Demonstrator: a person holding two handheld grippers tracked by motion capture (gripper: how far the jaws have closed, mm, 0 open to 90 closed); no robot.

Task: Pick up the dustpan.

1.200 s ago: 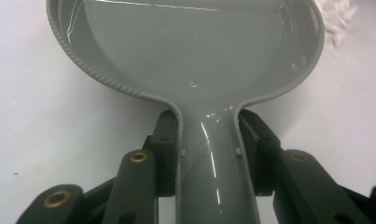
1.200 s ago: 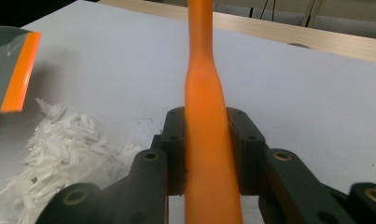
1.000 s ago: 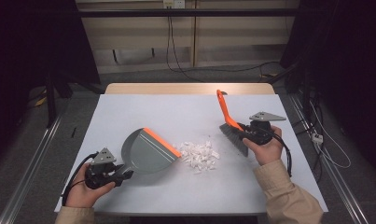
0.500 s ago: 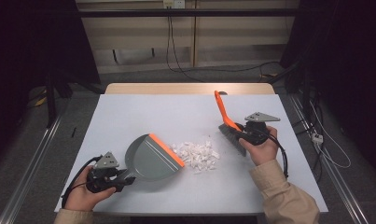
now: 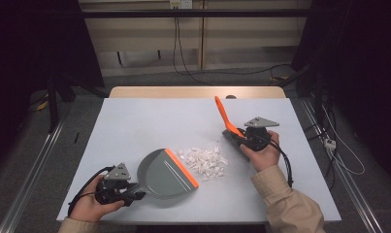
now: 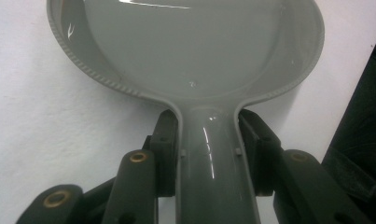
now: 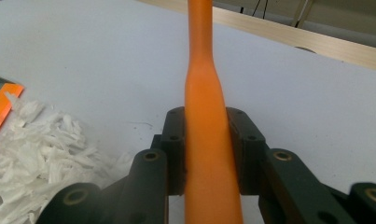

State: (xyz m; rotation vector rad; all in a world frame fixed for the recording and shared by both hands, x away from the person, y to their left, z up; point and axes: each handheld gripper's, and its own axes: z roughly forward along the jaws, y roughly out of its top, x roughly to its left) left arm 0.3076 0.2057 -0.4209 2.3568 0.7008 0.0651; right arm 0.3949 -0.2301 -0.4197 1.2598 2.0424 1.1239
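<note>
- While the left gripper is clamped on the grey dustpan's handle, its orange lip faces the shredded paper just ahead on the desk.
- The right gripper is clamped on the orange brush handle, the paper lying to its left.
- I'd worry a fast sweep scatters shreds past the lip.
- A raised lip would let paper slide under.

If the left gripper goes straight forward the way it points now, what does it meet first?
The left gripper already holds the dustpan, so the pan's orange lip leads. Pushed on, it would probably first meet the white paper scraps lying just ahead on the table.
</note>
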